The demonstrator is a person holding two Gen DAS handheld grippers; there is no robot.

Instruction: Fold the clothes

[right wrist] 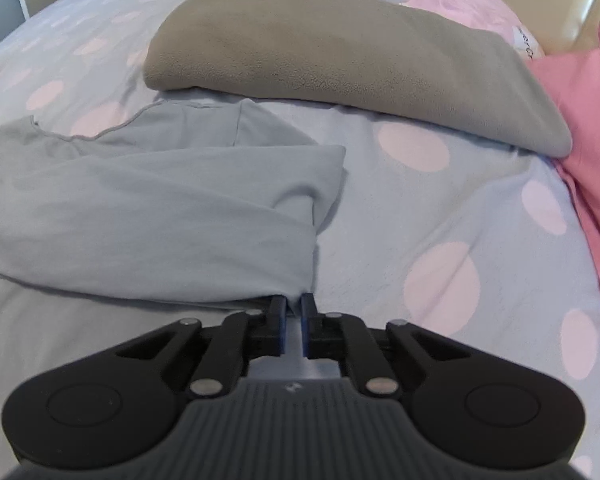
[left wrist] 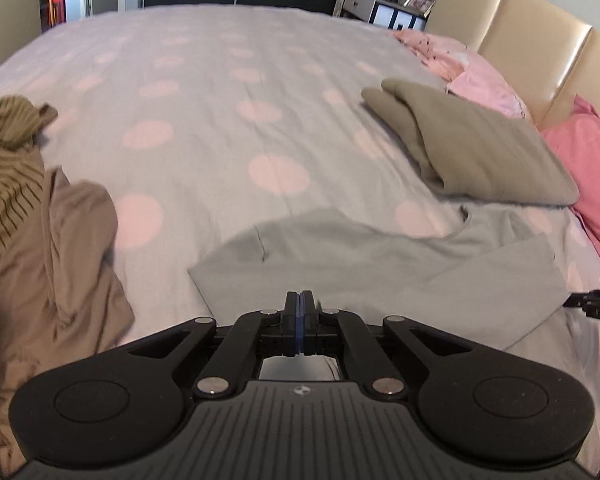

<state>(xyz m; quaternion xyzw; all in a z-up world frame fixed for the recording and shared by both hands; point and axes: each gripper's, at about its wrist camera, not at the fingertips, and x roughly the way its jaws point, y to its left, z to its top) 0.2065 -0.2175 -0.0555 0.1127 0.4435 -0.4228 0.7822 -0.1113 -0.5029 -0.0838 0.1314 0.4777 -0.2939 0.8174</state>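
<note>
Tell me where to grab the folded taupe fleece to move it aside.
Take the folded taupe fleece at its thick rounded left end, where the layers stack, coming in low from the open bedspread side. Its far side is crowded by the pink pillows.
</note>
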